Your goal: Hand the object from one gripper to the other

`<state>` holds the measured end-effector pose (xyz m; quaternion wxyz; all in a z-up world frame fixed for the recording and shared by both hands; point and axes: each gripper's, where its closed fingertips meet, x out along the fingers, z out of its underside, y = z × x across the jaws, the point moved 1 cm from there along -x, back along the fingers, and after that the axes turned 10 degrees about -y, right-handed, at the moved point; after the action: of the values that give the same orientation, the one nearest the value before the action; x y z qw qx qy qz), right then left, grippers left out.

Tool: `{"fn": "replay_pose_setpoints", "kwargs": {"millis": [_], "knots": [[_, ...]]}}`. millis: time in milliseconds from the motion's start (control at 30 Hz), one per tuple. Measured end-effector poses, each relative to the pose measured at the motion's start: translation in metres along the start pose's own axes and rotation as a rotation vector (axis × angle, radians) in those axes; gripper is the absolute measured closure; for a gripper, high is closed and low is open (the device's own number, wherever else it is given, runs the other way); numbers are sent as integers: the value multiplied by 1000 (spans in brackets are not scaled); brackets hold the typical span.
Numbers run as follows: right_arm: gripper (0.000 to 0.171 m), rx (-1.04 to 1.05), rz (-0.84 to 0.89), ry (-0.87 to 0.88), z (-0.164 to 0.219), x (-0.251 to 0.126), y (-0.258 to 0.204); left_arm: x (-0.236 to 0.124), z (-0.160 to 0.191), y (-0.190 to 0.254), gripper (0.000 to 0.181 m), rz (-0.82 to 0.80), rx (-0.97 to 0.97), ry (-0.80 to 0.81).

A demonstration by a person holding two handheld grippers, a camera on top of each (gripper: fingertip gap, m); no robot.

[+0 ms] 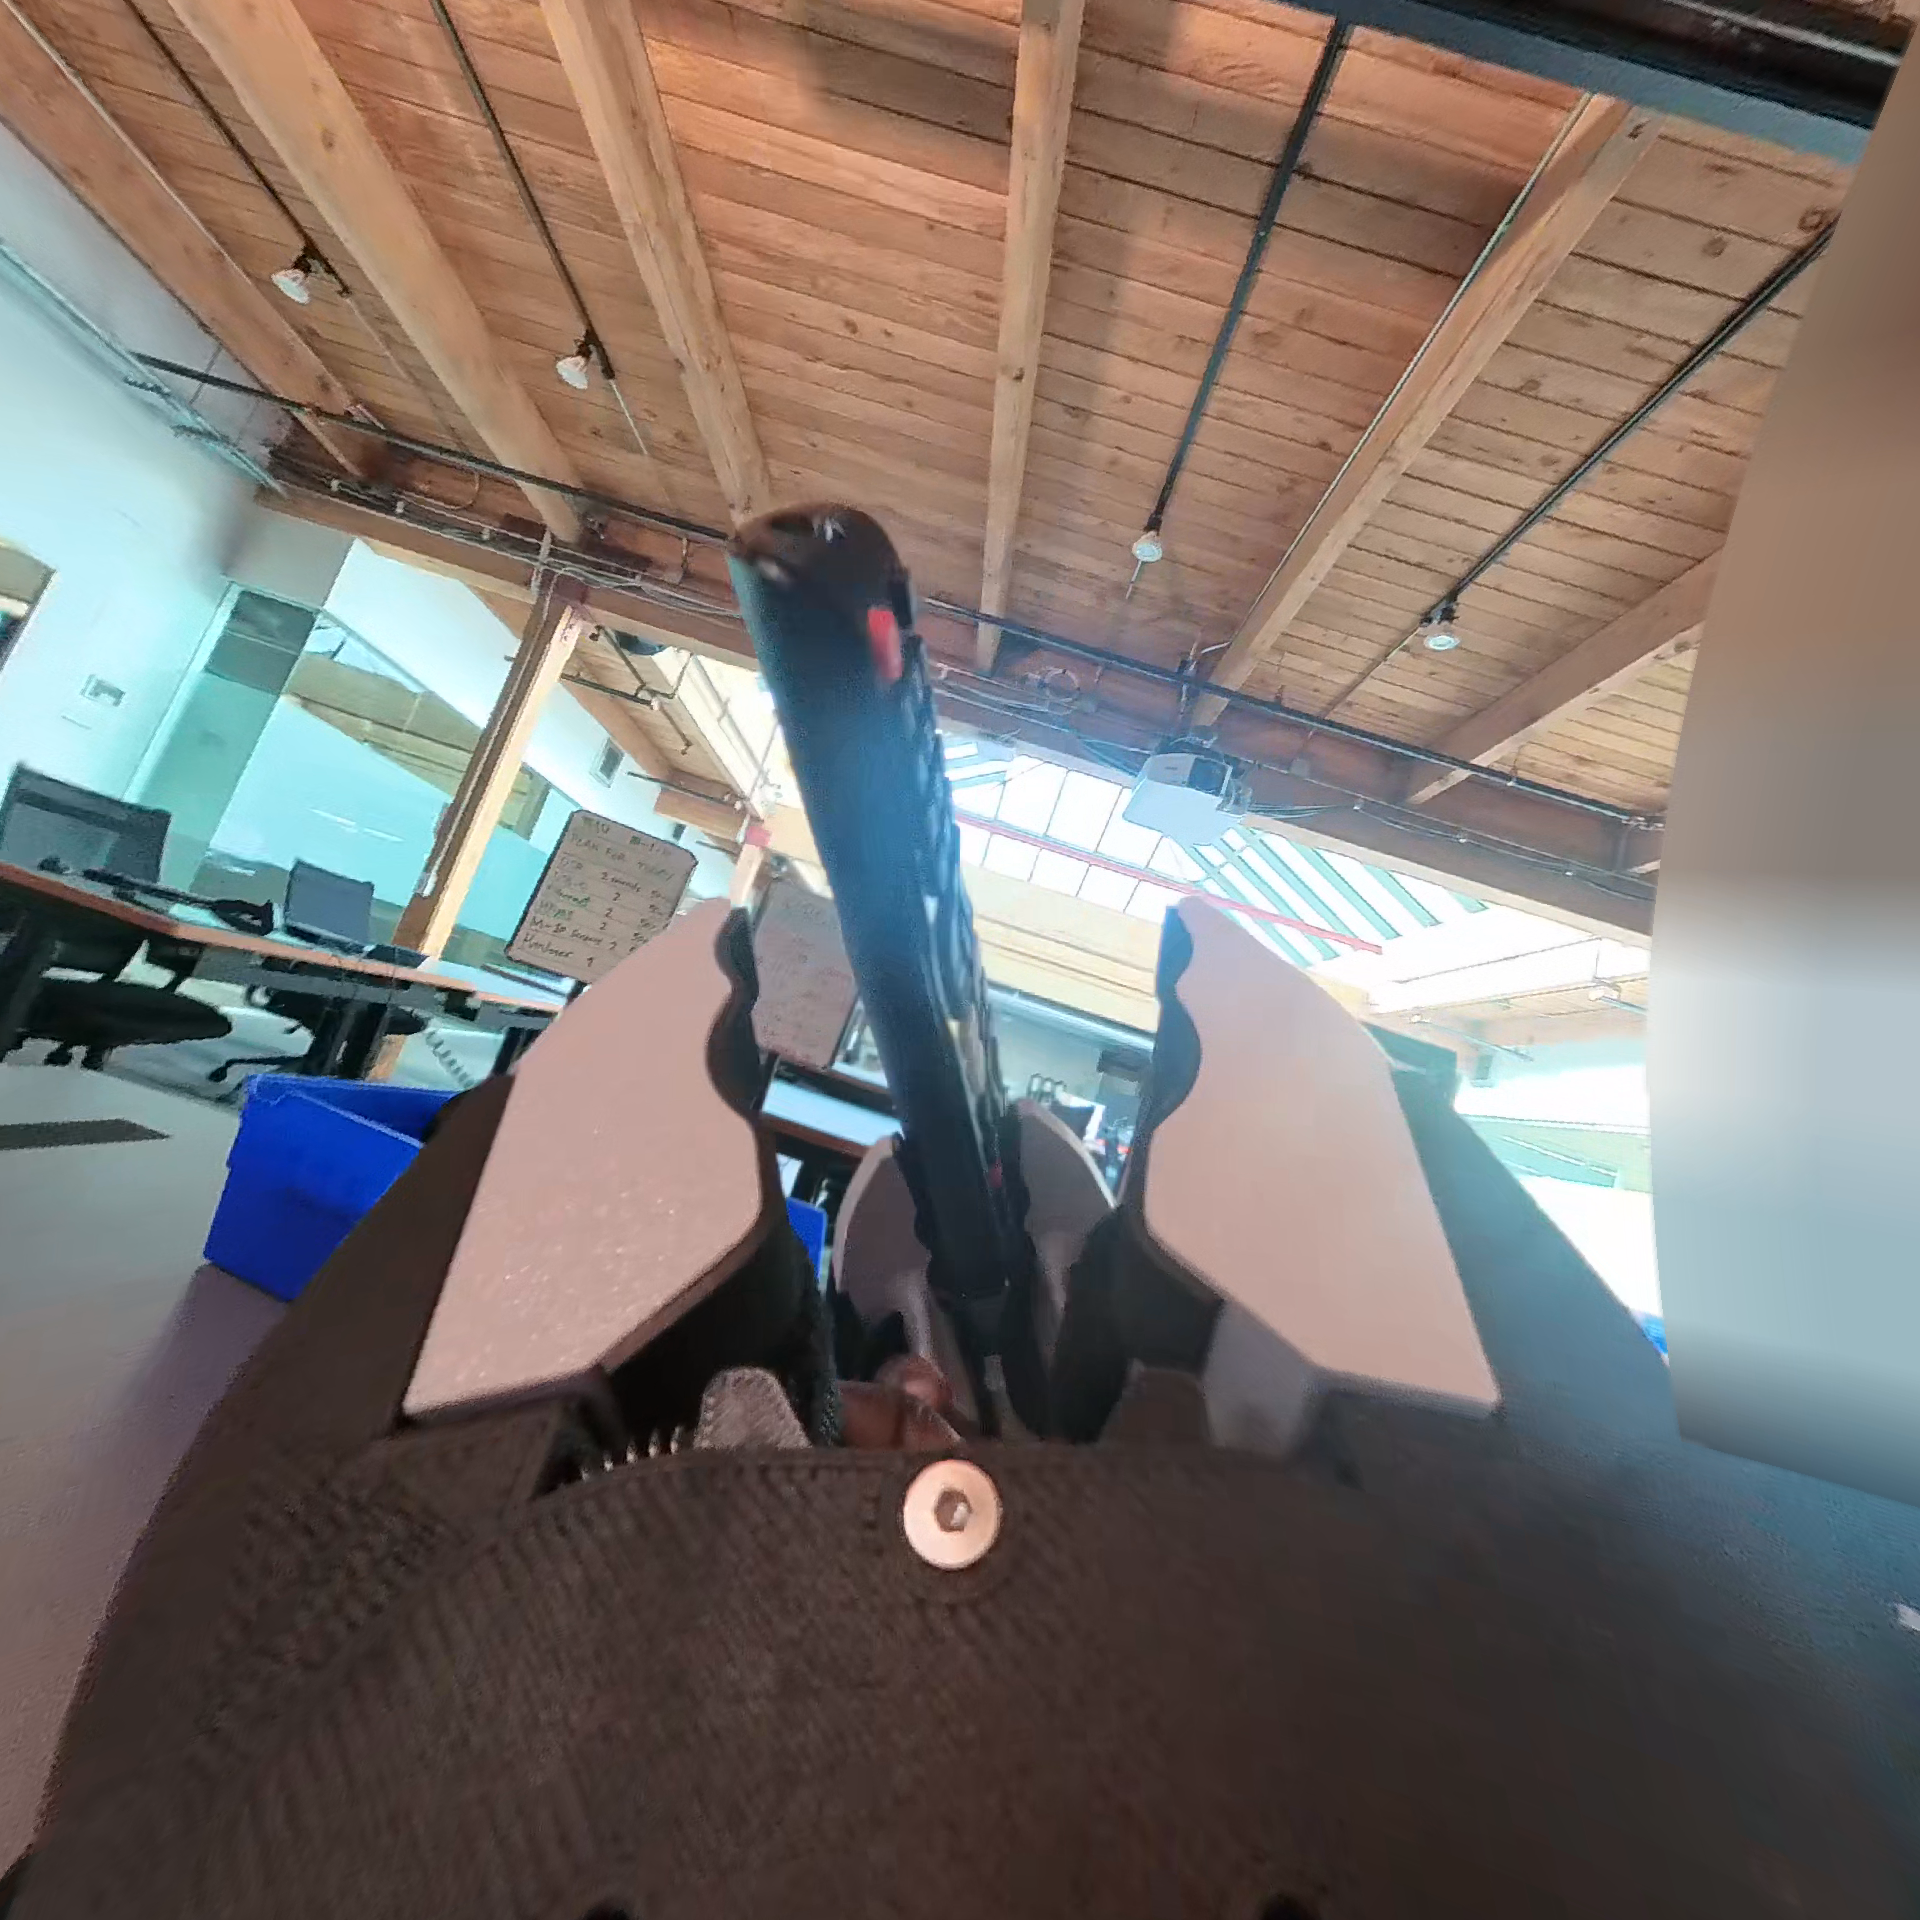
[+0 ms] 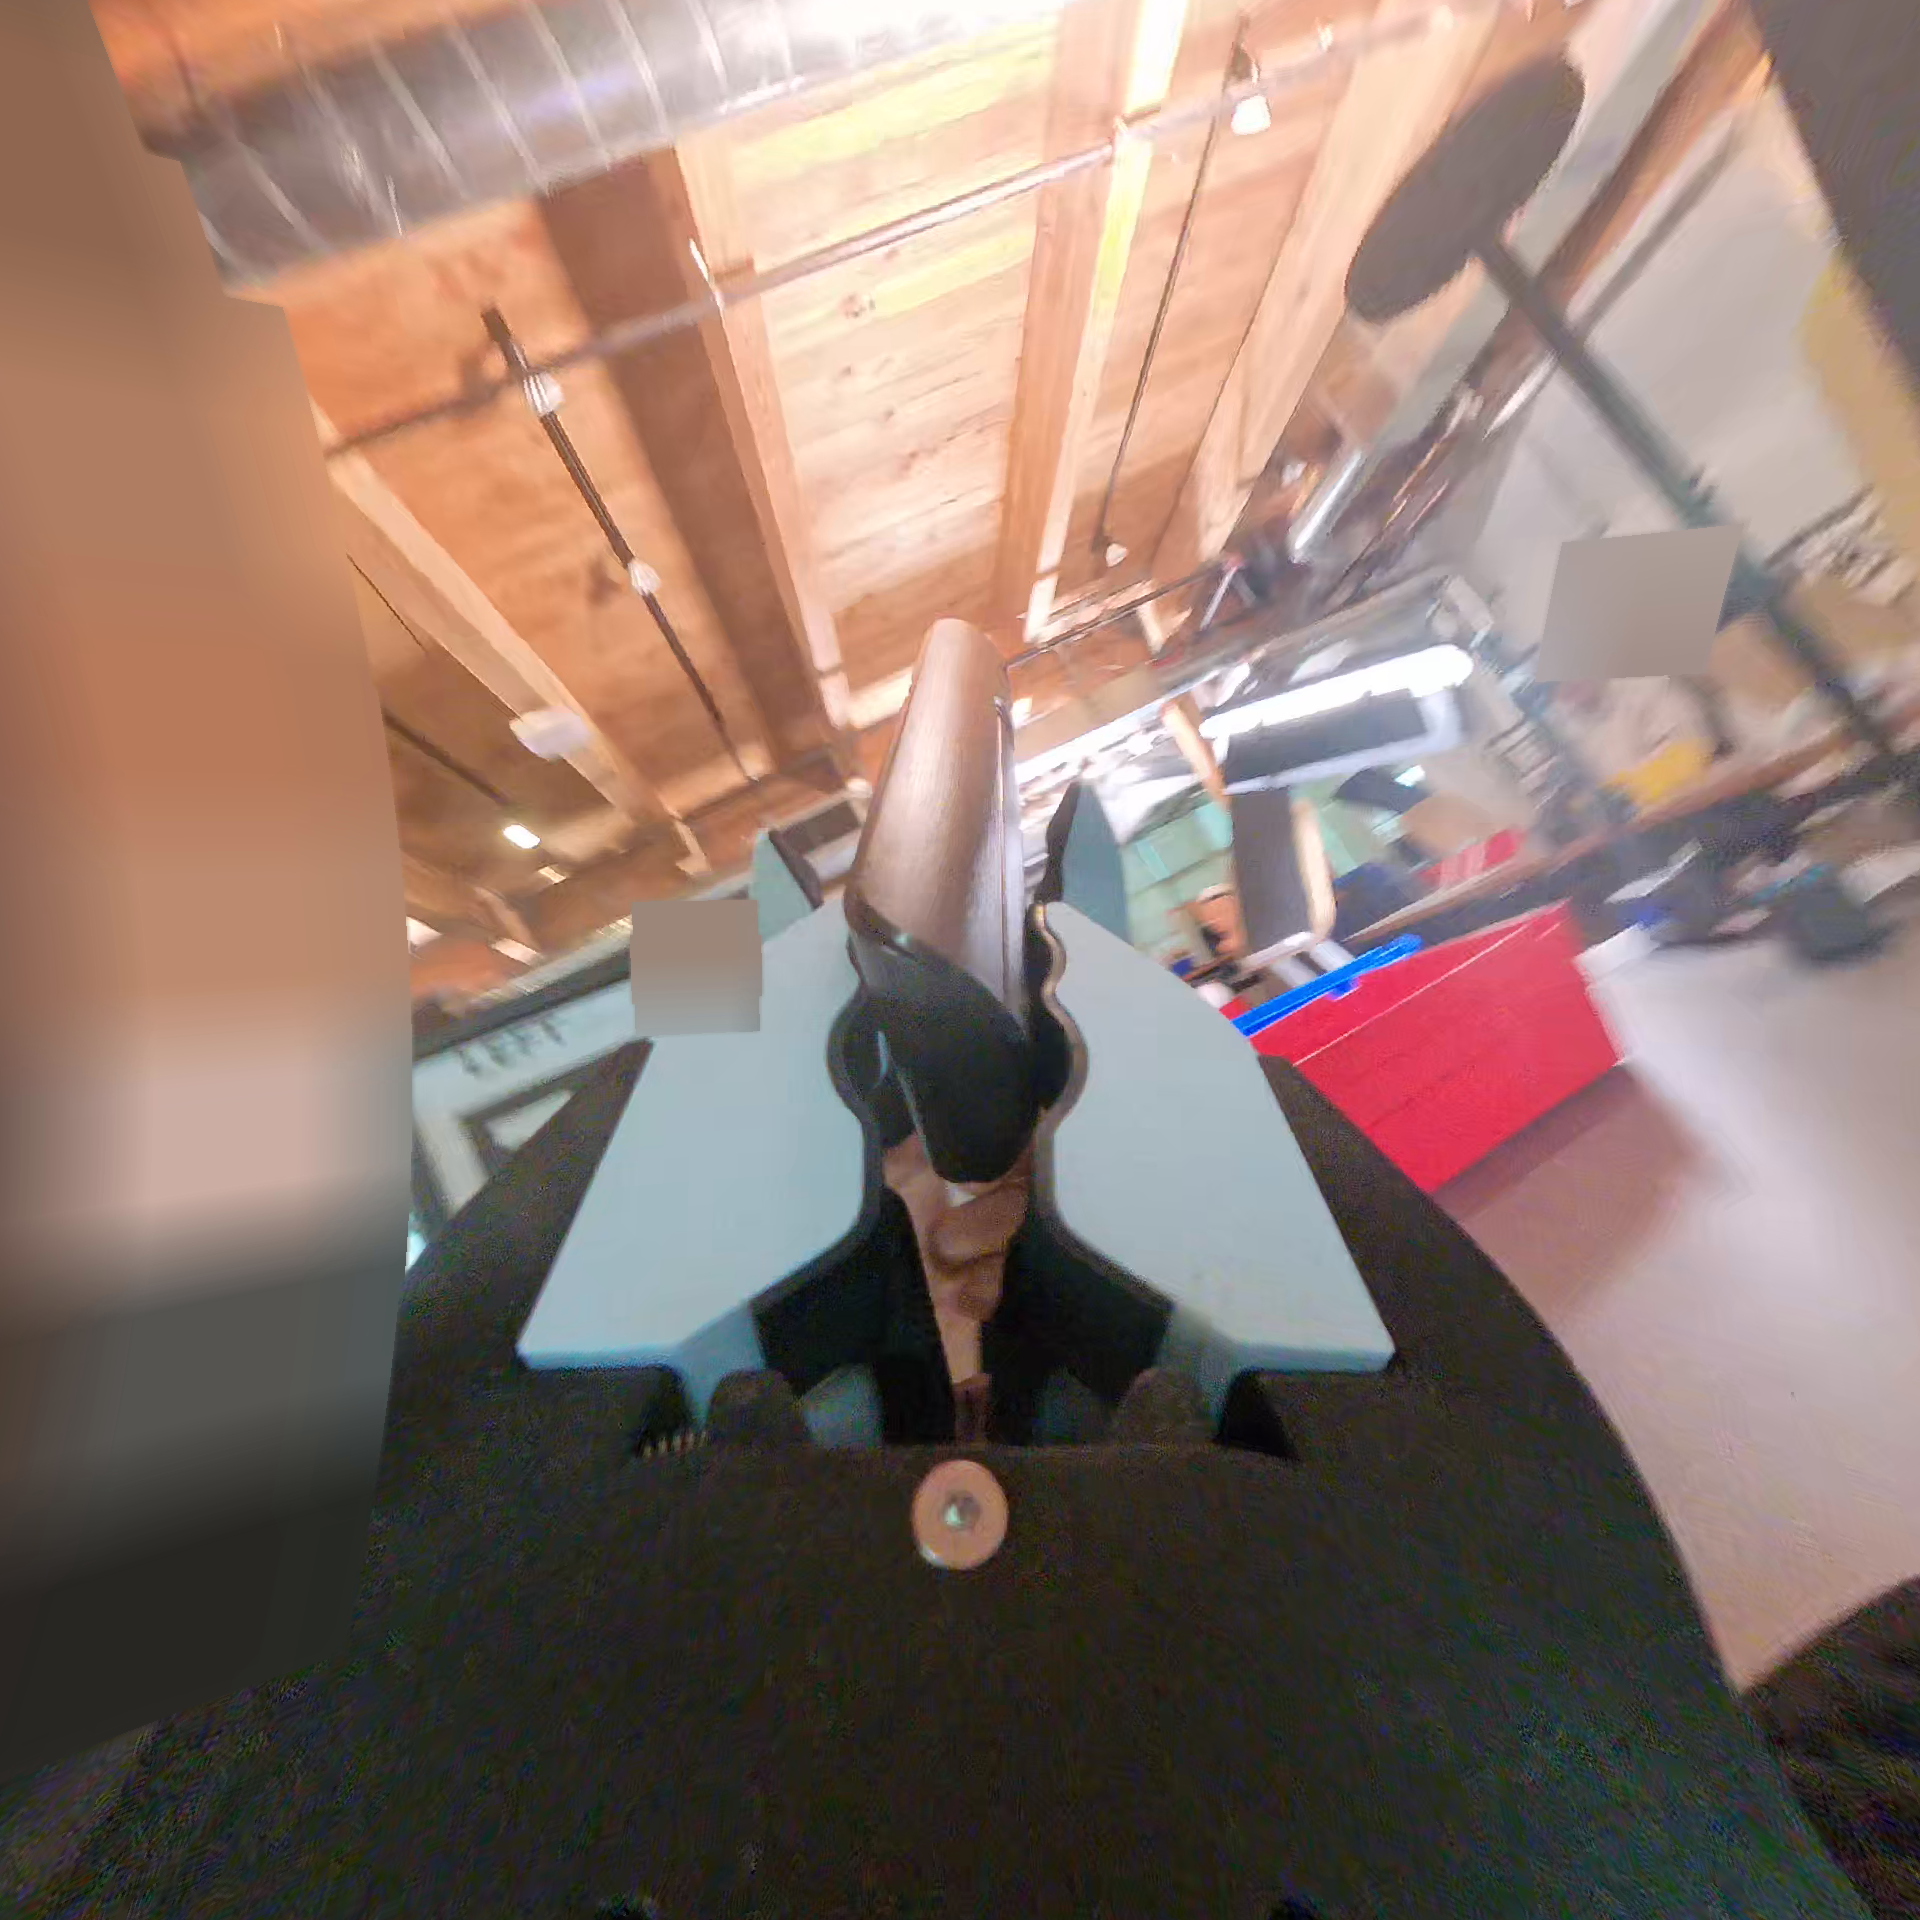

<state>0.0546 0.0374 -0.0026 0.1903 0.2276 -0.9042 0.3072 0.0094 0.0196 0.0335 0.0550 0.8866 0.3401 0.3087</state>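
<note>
A long black remote control [image 1: 883, 831] with a red button near its top stands tilted upward, both views aimed at the wooden ceiling. In the left wrist view my left gripper [image 1: 956, 935] is wide open, its grey fingers [image 1: 623, 1091] on either side of the remote without touching it. Farther down, my right gripper [image 1: 971, 1174] clamps the remote's lower end. In the right wrist view my right gripper [image 2: 945, 935] is shut on the remote [image 2: 945, 790]. The left gripper's fingertips [image 2: 1086, 842] show beyond it, spread on both sides of the remote.
A blue bin [image 1: 301, 1174] sits low at left, with desks and office chairs [image 1: 156, 966] and a whiteboard [image 1: 603, 894] behind it. In the right wrist view a red bin [image 2: 1455, 1039] and a blue bin [image 2: 1371, 961] stand on the table at right. Part of a hand [image 2: 961, 1257] shows below the remote.
</note>
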Motion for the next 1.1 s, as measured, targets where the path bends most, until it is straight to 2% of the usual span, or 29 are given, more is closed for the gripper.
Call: {"fn": "replay_pose_setpoints", "kwargs": {"millis": [100, 167, 233, 267, 567, 600, 633, 733, 833, 900, 1000, 1067, 1100], "knots": [[145, 256, -86, 5, 12, 4, 5, 0, 6, -9, 108, -58, 11, -15], [145, 342, -108, 2, 19, 6, 7, -1, 6, -12, 114, -84, 16, -8], [145, 376, -114, -17, 25, 8, 7, -2, 6, -13, 139, -86, 10, -15], [145, 378, -114, -26, 27, 9, 6, -2, 6, -13, 154, -77, 3, -16], [146, 208, -53, -91, 31, 13, 0, -4, 1, -12, 156, -56, -79, -14], [143, 160, -51, -93, 30, 13, -1, -5, -1, -12, 156, -58, -99, -1], [133, 92, -39, -81, 26, 12, -2, -7, -4, -14, 157, -63, -121, 19], [95, -259, 75, -39, 7, 8, -5, -13, -12, -21, 157, -82, -202, 43], [70, -880, 179, -72, 1, 6, -21, -18, -17, -28, 158, -90, -272, 39], [64, -1379, 293, -125, 7, 5, -24, -19, -16, -32, 158, -122, -289, 15], [68, -2116, 364, -153, 33, 4, -29, -22, -15, -41, 158, -195, -286, 16], [72, -2444, 378, -260, 55, 5, -14, -25, -13, -46, 158, -236, -299, 30], [72, -2503, 406, -304, 60, 7, -4, -25, -11, -47, 158, -249, -309, 33]]}}
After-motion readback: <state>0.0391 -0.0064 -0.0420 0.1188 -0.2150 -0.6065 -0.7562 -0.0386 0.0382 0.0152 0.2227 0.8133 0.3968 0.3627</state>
